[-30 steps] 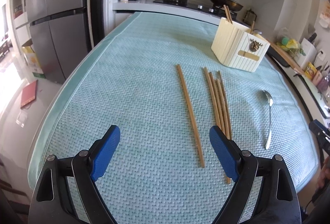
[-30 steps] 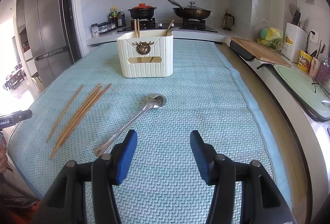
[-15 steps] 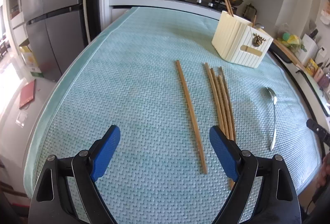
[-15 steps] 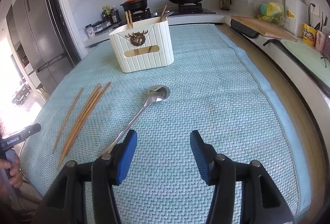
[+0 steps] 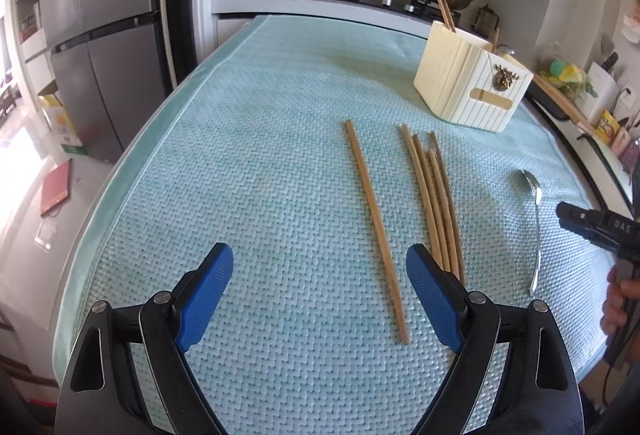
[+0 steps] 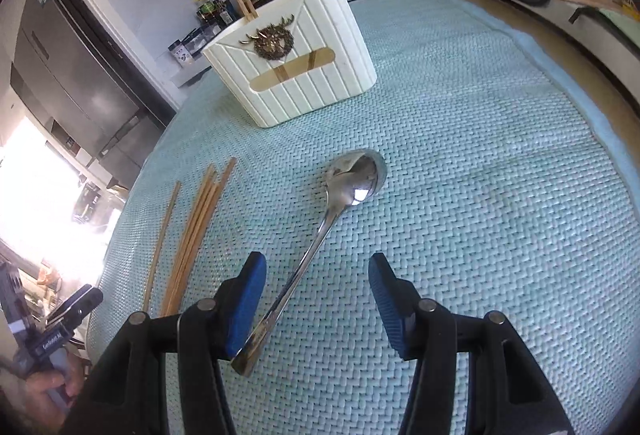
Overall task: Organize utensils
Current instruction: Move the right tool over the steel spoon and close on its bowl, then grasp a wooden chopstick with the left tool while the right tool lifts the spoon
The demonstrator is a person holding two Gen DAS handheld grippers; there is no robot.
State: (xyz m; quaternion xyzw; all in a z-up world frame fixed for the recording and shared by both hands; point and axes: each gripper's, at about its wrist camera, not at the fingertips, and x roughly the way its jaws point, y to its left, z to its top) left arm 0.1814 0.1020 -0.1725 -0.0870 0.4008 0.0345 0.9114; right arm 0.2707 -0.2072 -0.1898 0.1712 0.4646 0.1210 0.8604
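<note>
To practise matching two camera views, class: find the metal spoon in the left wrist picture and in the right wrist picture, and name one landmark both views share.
Left wrist view: the metal spoon lies at the right of the picture, right of the bundle of chopsticks.
Right wrist view: the metal spoon lies at centre, its handle running down between the open fingers of the right gripper.
Shared landmark: the cream utensil holder with the stag emblem.

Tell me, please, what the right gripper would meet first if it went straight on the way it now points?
Most likely the spoon: its handle already lies between the open pads of the right gripper, nearer the left one. Whether it strikes the handle or the mat first is unclear.
</note>
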